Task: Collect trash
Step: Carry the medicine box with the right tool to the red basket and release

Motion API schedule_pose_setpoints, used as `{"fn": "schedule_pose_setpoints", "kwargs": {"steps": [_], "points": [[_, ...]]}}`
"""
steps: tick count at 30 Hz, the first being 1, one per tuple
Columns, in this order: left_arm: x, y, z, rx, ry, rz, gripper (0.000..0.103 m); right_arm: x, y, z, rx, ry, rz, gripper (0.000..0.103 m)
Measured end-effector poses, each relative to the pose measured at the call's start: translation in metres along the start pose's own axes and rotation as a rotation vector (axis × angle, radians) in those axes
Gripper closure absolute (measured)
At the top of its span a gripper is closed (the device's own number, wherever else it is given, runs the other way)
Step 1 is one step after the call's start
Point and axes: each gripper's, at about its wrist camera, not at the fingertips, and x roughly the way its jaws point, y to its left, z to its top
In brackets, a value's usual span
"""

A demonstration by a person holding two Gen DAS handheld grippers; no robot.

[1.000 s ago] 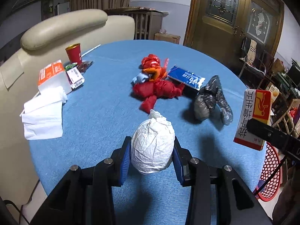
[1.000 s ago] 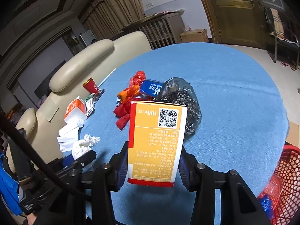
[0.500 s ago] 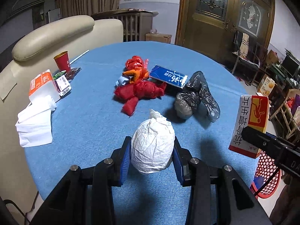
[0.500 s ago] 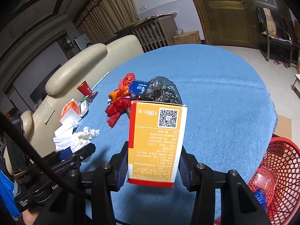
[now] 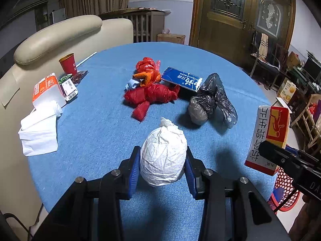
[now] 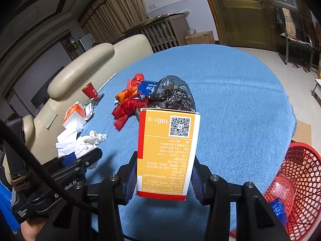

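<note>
**Both grippers carry trash above the worktop**

The left gripper has its fingers clenched on a white paper ball. The right gripper grips an orange box upright. Red bags, a blue box and a black bag lie far on the blue worktop. A red basket stands at the near right.

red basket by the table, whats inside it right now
Inside the red basket lie a clear plastic piece and something blue. The right claw's arm and the frame edge hide the rest.
</note>
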Motion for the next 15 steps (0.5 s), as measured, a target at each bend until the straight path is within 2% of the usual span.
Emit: {"fn": "schedule_pose_setpoints", "kwargs": {"steps": [15], "points": [[-0.0005, -0.0051, 0.0005, 0.010, -0.001, -0.007, 0.061, -0.0066, -0.0031, -0.0044, 0.000, -0.009, -0.017, 0.053]]}}
